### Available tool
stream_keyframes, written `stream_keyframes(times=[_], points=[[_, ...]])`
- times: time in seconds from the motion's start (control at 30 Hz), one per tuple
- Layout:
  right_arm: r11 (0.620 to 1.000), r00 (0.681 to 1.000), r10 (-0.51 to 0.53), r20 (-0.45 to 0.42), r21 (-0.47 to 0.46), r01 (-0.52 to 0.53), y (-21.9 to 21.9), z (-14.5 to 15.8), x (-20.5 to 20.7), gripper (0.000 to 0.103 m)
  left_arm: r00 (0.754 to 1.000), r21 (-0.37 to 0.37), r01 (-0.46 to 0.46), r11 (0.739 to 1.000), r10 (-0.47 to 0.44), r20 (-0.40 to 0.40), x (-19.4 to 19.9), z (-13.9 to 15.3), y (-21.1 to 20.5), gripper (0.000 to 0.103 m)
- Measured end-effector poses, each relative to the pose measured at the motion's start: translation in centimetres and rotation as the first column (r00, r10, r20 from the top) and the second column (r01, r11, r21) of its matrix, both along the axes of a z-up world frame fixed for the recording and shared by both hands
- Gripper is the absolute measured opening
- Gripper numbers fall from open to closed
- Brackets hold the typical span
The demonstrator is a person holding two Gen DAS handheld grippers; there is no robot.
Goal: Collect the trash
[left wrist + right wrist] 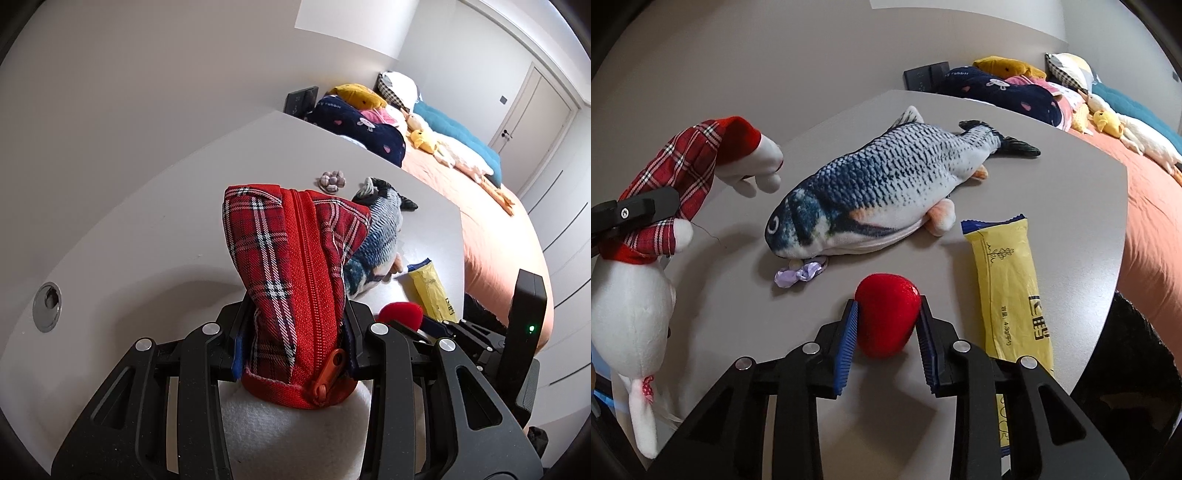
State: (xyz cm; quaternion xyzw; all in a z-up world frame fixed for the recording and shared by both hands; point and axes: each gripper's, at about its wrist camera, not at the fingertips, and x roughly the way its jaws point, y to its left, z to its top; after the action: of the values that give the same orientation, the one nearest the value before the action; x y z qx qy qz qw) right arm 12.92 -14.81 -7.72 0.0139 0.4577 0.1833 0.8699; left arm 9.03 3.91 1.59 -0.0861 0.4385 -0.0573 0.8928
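Observation:
My left gripper [295,332] is shut on a plush white rabbit's red plaid zippered body [291,258], held just above the grey table [147,229]. In the right wrist view the rabbit [631,306] hangs at the left. My right gripper [888,325] points down at the table, and its blue pads touch both sides of a red plush strawberry [886,314] that rests there. A yellow snack wrapper [1008,295] lies flat just right of it. A crumpled purple wrapper [801,275] sits under the mouth of a plush fish [886,184].
The table's right edge [1119,229] borders a bed with an orange sheet [1156,221], pillows and soft toys. A small grey flower-shaped object [332,179] lies behind the fish. A round cable hole [47,306] is at the table's left.

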Motion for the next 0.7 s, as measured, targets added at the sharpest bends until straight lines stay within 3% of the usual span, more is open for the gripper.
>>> stream_keyframes(times=[0.7], points=[[0.996, 0.992, -0.084, 0.093, 0.022, 0.082, -5.7, 4.3, -3.9, 0.033, 0.995, 0.005, 0.091, 0.996, -0.091, 0.045, -1.9, 2.1, -5.0, 0.038]])
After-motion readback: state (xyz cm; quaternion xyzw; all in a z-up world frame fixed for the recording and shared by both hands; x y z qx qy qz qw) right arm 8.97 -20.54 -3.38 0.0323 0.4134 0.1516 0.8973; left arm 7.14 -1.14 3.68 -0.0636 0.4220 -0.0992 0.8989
